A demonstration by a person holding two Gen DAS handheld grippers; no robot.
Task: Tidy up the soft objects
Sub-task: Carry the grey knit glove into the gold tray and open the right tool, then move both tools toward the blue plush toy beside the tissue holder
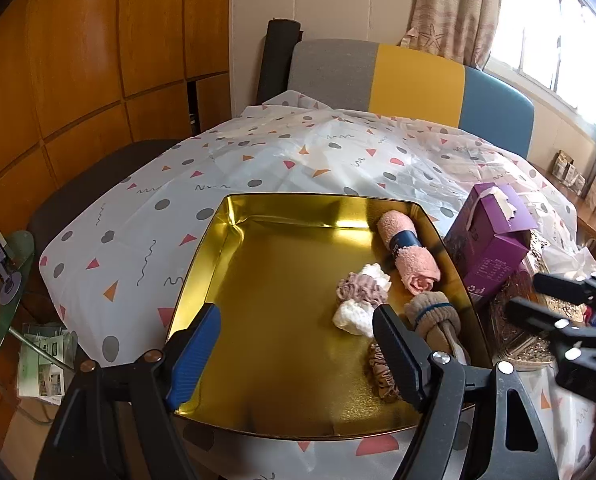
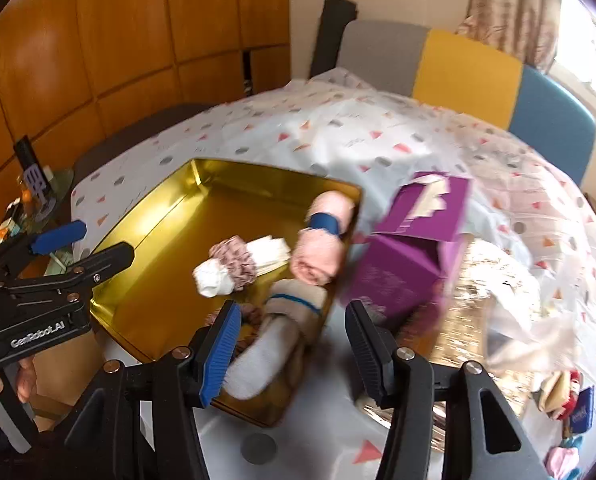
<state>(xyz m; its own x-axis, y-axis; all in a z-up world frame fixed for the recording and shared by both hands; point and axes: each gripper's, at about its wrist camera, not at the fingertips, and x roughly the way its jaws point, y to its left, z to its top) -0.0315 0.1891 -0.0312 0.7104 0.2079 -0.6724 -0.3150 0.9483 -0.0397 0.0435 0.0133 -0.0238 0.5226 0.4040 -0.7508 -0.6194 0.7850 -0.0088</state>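
Two grippers we hold over the counter | left gripper [image 1: 298, 344] jaws spread, empty | right gripper [image 2: 294, 344] jaws apart, empty | rolled socks [image 2: 274, 336] lie in our gold tin [image 1: 234, 216].

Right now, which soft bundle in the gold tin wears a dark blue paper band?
The pink rolled towel along the tin's right wall; the other bundles lack one.

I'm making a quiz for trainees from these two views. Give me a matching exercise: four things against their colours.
Things:
1. tin tray
2. rolled towel
3. tissue box
4. band round the towel

Colours:
A. purple
B. dark blue
C. gold
D. pink

Pairs: 1-C, 2-D, 3-A, 4-B
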